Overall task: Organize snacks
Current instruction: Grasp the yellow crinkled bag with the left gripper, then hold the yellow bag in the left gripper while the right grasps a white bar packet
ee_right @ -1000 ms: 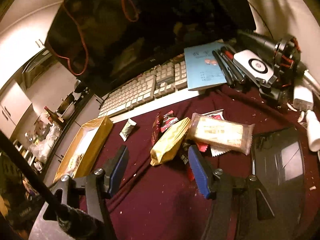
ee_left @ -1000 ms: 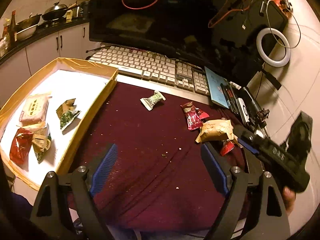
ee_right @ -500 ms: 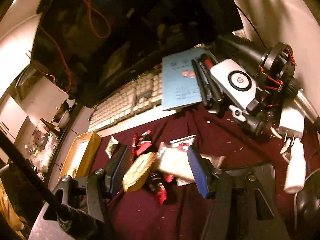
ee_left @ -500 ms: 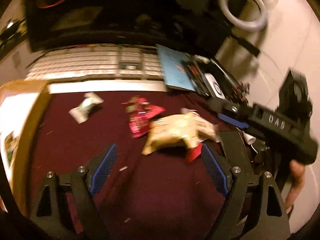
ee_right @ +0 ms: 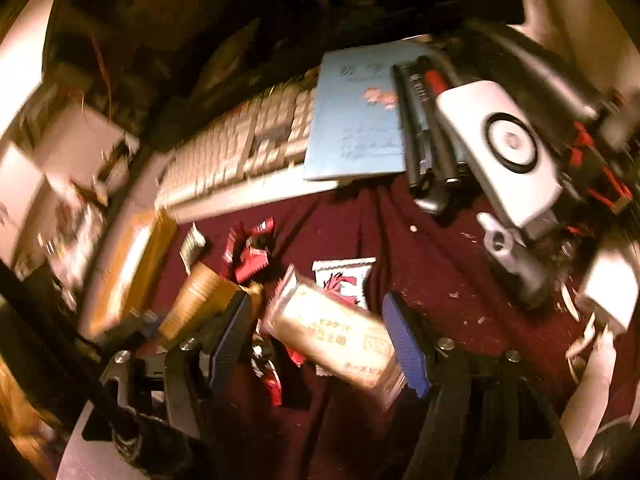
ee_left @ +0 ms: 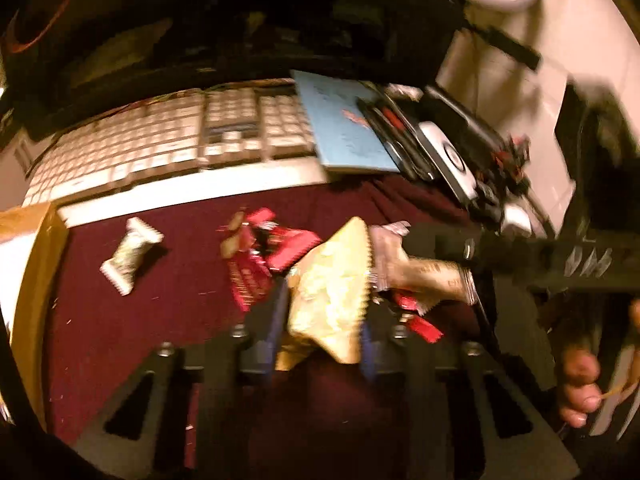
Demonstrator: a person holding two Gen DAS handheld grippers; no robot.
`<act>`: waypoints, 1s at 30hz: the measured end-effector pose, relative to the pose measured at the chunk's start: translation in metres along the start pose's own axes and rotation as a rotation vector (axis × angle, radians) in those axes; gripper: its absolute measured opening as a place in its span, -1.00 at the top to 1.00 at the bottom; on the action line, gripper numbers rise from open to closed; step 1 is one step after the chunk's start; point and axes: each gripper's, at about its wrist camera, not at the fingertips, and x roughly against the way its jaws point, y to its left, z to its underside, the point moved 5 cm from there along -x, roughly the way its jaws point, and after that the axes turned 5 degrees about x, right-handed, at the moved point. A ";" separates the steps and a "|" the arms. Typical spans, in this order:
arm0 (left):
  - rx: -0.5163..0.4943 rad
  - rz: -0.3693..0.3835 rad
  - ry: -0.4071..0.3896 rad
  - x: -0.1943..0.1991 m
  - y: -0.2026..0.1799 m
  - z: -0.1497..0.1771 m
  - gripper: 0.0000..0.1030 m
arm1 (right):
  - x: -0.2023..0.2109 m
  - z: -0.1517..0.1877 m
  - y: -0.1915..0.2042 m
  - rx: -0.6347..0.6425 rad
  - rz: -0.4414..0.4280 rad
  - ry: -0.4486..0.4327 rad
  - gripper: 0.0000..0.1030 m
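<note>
On the maroon cloth (ee_left: 132, 332), yellow snack pack (ee_left: 328, 300) between left gripper (ee_left: 320, 340) jaws

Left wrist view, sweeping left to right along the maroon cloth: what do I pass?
Box edge → small pale green wrapper → red wrappers → yellow packet pinched in the left gripper → clear biscuit pack → right gripper's black body.
</note>
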 end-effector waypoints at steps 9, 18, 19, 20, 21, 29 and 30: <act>0.259 0.134 -0.015 0.040 0.050 0.020 0.50 | -0.008 0.016 0.023 0.197 0.105 0.050 -0.35; 0.373 0.234 -0.025 0.069 0.074 0.037 0.50 | -0.007 0.027 0.029 0.262 0.139 0.062 0.07; 0.377 0.227 -0.030 0.073 0.078 0.039 0.50 | -0.006 0.028 0.027 0.248 0.133 0.061 0.07; 0.378 0.227 -0.032 0.075 0.079 0.041 0.50 | -0.007 0.030 0.023 0.223 0.126 0.067 0.07; 0.381 0.232 -0.032 0.076 0.081 0.043 0.50 | -0.009 0.031 0.021 0.214 0.132 0.073 0.08; 0.401 0.215 -0.019 0.073 0.092 0.058 0.50 | 0.006 0.030 0.024 0.172 0.197 -0.009 0.41; 0.403 0.214 -0.024 0.075 0.093 0.059 0.50 | 0.008 0.029 0.025 0.172 0.202 -0.020 0.41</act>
